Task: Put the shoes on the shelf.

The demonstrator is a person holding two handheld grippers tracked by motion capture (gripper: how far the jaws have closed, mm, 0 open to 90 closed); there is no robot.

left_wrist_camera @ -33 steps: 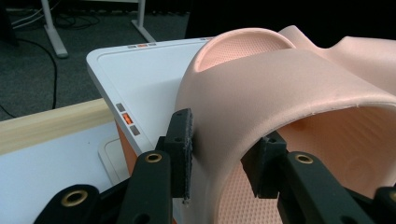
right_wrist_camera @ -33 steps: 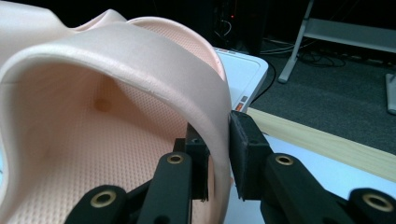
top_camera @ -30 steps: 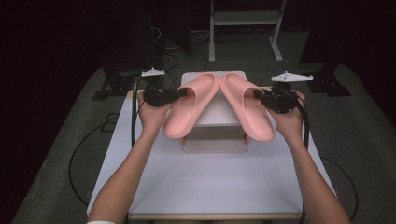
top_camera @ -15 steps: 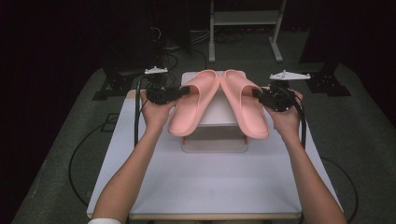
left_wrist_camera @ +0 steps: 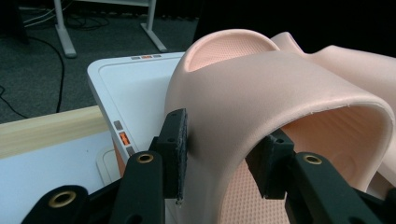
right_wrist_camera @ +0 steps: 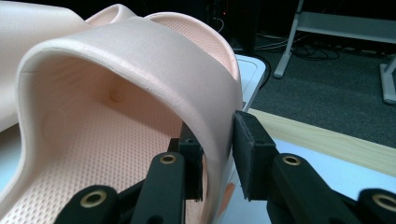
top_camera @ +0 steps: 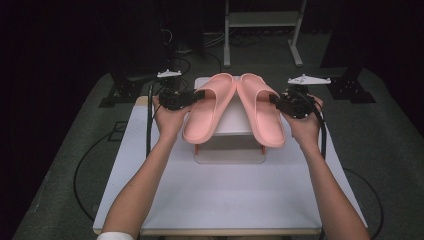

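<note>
The left claw [top_camera: 200, 95] straddles the outer side of the strap of the left soft pink foam slide sandal [top_camera: 207, 107]. In the left gripper view its jaws have just been opening: the outer pad sits just beside the strap wall and the inner pad stands apart from it under the arch, so the strap lies between them without being pinched. The right claw [top_camera: 274, 99] does the same on the right soft pink foam slide sandal [top_camera: 260, 107]. In the right gripper view its jaws have also just been opening, with the strap's edge between them; the inner pad is close against the inside, and a thin gap shows at the outer pad.

Both sandals lie on a white box-like device with small orange and grey buttons [top_camera: 235, 117], toes touching at the far end, heels spread toward the person and overhanging its front edge. The device stands on the white bench [top_camera: 225, 195], whose far edge shows a pale wooden strip [left_wrist_camera: 46, 128].
</note>
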